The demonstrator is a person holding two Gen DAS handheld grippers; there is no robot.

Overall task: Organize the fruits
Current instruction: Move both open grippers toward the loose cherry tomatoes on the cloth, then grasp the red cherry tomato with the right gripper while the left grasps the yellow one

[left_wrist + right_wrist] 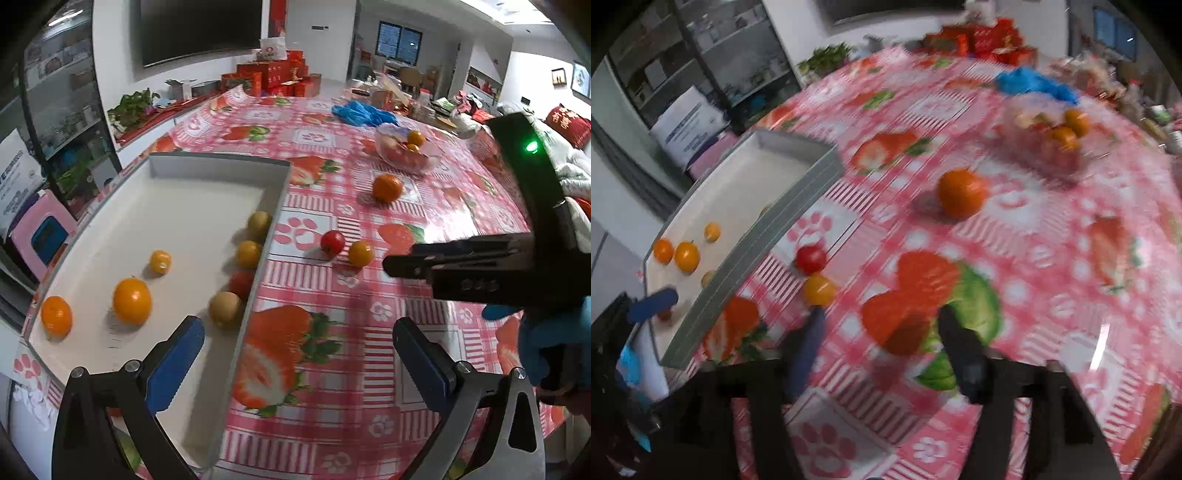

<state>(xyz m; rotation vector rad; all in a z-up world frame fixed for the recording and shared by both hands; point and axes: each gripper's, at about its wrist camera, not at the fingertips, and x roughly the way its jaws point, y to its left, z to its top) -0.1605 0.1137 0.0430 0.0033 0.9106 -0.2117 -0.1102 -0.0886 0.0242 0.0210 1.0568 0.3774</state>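
Observation:
A white tray (177, 206) on the left holds several fruits: oranges (132, 301), a kiwi (224, 308) and a red fruit along its right wall. On the tablecloth lie a red fruit (332, 242), a small yellow-orange fruit (360, 253) and a larger orange (386, 187); the same three show in the blurred right wrist view, red (811, 259), yellow-orange (819, 290) and orange (961, 197). My left gripper (299, 354) is open and empty over the tray's right wall. My right gripper (882, 343) is open and empty, just behind the yellow-orange fruit.
A clear plastic bowl (406, 153) with more fruit stands farther back, also in the right wrist view (1049, 144). A blue plastic bag (364, 112) lies beyond it. Red boxes and clutter line the table's far edge.

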